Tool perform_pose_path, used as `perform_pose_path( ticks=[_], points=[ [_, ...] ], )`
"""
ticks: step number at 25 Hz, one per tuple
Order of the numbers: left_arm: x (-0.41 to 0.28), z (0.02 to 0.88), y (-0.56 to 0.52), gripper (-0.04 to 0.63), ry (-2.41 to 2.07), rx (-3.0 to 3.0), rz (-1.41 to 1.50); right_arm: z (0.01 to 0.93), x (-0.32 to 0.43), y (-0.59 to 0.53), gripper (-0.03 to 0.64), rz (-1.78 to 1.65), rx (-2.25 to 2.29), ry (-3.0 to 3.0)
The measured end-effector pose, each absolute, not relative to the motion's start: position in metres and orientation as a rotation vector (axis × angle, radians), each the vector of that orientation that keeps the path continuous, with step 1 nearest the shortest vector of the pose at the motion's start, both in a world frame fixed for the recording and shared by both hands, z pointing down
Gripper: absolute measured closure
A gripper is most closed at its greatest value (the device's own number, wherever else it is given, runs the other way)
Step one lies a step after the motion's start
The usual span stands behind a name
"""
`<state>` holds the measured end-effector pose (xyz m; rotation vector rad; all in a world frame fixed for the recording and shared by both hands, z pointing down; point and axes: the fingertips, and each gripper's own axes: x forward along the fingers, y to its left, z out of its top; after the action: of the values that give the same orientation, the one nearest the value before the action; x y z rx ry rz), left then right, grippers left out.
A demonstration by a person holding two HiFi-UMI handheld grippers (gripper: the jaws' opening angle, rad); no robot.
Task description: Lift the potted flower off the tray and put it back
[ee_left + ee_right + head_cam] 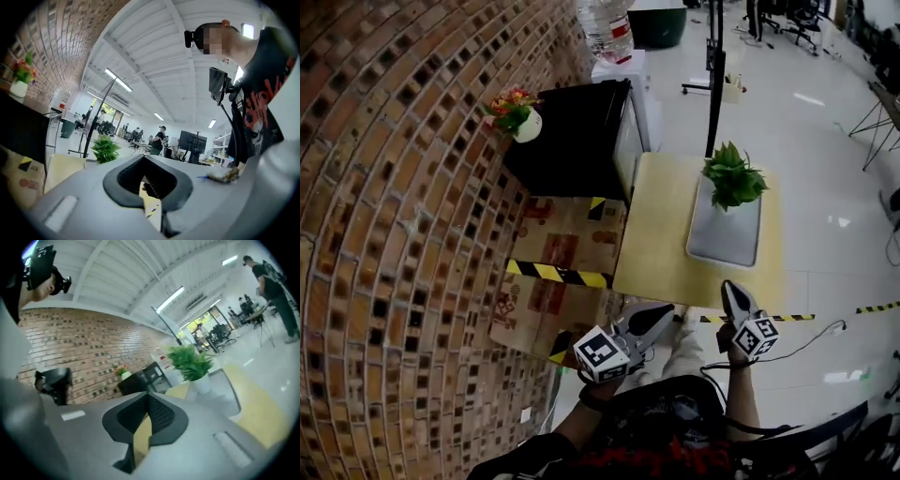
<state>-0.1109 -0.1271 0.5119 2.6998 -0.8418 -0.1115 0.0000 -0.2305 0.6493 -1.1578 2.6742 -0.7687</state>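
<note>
Sitting on tray (724, 246), potted flower (732, 175) (pot hidden overhead); left tongs (656, 316), right tongs (731, 290) closed.

Ahead of my left fingers (126, 177), the green leafy potted plant (105, 149) shows only its leaves; its pot is hidden behind my own gripper's grey body. From the head view, beyond my right fingers (733, 298), leaves cover the pot on the grey rectangular tray (724, 242). Farther off, the clear plastic water bottle (607, 28) is cut by the top edge.
</note>
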Motion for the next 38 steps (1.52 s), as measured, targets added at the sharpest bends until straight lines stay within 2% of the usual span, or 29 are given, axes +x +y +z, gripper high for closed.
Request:
perform_pose_path(
  ticks=[4,10,14,18,28,31,38],
  points=[
    [-0.11,0.526,-0.059,0.597,-0.713,2.649,-0.217,0.597,-0.036,-0.112,0.612,-0.594,-1.12,2.843],
    [-0.076,0.484,0.014,0.597,-0.568,2.763,-0.275,0.524,-0.038,-0.019,0.612,-0.39,-1.13,2.899],
    [-0.047,0.443,0.053,0.597,-0.488,2.912,-0.242,0.468,-0.025,0.015,0.614,-0.277,-1.091,2.823],
    [-0.01,0.44,0.082,0.597,-0.488,2.931,-0.184,0.425,0.007,0.054,0.614,-0.221,-1.068,2.751],
    [0.114,0.452,0.217,0.597,-0.53,2.877,-0.029,0.427,0.13,0.172,0.614,-0.222,-1.111,2.646],
    [0.118,0.445,0.244,0.597,-0.577,2.922,0.022,0.427,0.144,0.189,0.614,-0.216,-1.128,2.656],
    [0.086,0.427,0.267,0.597,-0.569,2.982,-0.054,0.413,0.128,0.228,0.614,-0.1,-1.246,2.715]
  ],
)
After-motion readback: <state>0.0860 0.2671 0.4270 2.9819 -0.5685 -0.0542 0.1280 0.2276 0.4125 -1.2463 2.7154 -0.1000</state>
